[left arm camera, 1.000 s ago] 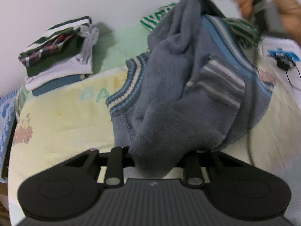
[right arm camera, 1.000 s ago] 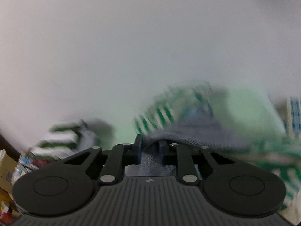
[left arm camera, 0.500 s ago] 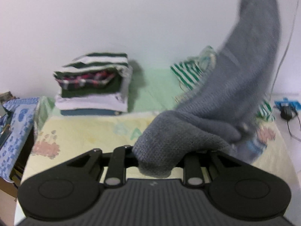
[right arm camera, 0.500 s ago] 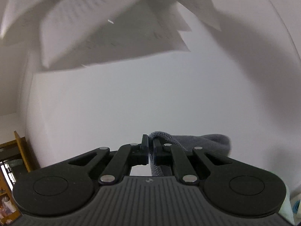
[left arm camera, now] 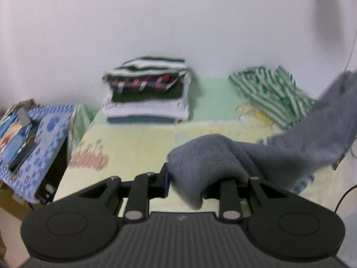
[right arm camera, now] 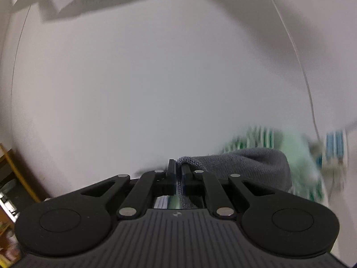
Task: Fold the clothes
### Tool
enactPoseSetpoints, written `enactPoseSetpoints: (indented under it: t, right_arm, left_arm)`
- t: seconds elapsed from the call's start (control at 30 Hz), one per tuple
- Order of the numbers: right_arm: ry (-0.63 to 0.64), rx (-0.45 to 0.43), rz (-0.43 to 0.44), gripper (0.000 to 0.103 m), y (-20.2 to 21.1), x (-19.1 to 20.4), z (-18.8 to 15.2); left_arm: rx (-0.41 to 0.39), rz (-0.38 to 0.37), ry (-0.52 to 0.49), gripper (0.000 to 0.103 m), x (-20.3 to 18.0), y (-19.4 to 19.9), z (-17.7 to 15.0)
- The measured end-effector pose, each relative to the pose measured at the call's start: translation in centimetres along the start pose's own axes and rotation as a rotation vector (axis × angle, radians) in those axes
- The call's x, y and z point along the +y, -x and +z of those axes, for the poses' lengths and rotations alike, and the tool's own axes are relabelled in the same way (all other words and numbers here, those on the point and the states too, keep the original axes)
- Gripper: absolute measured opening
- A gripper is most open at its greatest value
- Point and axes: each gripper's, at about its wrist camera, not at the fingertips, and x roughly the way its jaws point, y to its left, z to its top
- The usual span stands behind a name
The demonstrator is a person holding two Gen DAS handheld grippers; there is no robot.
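A grey knit sweater (left arm camera: 223,156) hangs above the bed, stretched between my two grippers. In the left wrist view a thick fold of it fills my left gripper (left arm camera: 205,174). The jaws are opening, with the cloth still bunched between them and hiding the right finger. From there the sweater runs up and out to the right edge. In the right wrist view my right gripper (right arm camera: 178,166) is shut on a thin edge of the sweater (right arm camera: 245,165), facing a bare white wall.
A stack of folded clothes (left arm camera: 147,93) sits at the back of the bed against the wall. A crumpled green-striped garment (left arm camera: 270,93) lies at the back right. The yellow printed sheet (left arm camera: 133,147) covers the bed. A blue-patterned surface (left arm camera: 49,129) with small items stands to the left.
The sweater has been lifted off the bed and pulled out to the right. The left view now shows the bare sheet. The right gripper swung from the bed toward the wall with its edge.
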Motion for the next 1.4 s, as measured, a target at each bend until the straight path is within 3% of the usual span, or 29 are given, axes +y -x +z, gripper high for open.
enactPoseSetpoints:
  t: [0.13, 0.3, 0.43, 0.47, 0.57, 0.73, 0.8, 0.83, 0.9, 1.03, 1.1, 1.27, 1.4]
  right_arm:
    - [-0.039, 0.066, 0.052, 0.005, 3.6, 0.7, -3.1]
    - [-0.064, 0.041, 0.134, 0.005, 5.7, 4.1, -3.3]
    - [-0.073, 0.068, 0.082, 0.006, 6.7, 5.8, -4.6]
    - [-0.075, 0.078, 0.065, 0.006, 7.0, 6.2, -5.0]
    - [-0.037, 0.165, -0.103, 0.006, 7.1, 6.8, -7.8]
    - [0.036, 0.375, -0.426, 0.013, 7.0, 7.0, -11.9]
    - [0.102, 0.421, -0.504, 0.014, 7.1, 7.8, -13.0]
    - [0.141, 0.437, -0.536, 0.017, 7.2, 8.3, -13.5]
    - [0.235, 0.431, -0.581, 0.033, 7.1, 9.6, -13.8]
    - [0.306, 0.342, -0.52, 0.049, 6.9, 10.7, -12.4]
    - [0.312, 0.312, -0.474, 0.07, 5.9, 10.0, -11.8]
    - [0.34, 0.314, -0.444, 0.064, 0.3, 6.1, -11.5]
    - [0.287, 0.354, -0.391, 0.058, -3.6, 3.1, -10.9]
  left_arm:
    - [0.032, -0.028, 0.06, 0.03, 3.3, 0.6, -1.4]
    - [-0.094, 0.042, 0.047, 0.027, 7.4, 4.4, -0.9]
    - [-0.129, 0.032, -0.038, 0.031, 9.7, 6.3, -0.8]
    - [-0.124, 0.023, -0.067, 0.037, 9.9, 6.3, -1.2]
    - [-0.086, -0.016, -0.151, 0.05, 10.1, 5.5, -2.8]
    - [0.002, -0.135, -0.244, 0.06, 9.0, 1.9, -5.2]
    - [0.025, -0.184, -0.28, 0.067, 8.5, 0.3, -5.7]
    - [0.036, -0.208, -0.297, 0.069, 8.2, -0.5, -6.0]
    - [0.055, -0.251, -0.32, 0.072, 7.6, -2.2, -6.1]
    - [0.112, -0.316, -0.292, 0.078, 6.6, -5.8, -5.5]
    - [0.141, -0.337, -0.262, 0.08, 6.1, -7.6, -5.0]
    - [0.213, -0.327, -0.19, 0.074, 4.8, -11.0, -4.6]
    - [0.229, -0.333, -0.145, 0.077, 4.0, -11.8, -4.5]
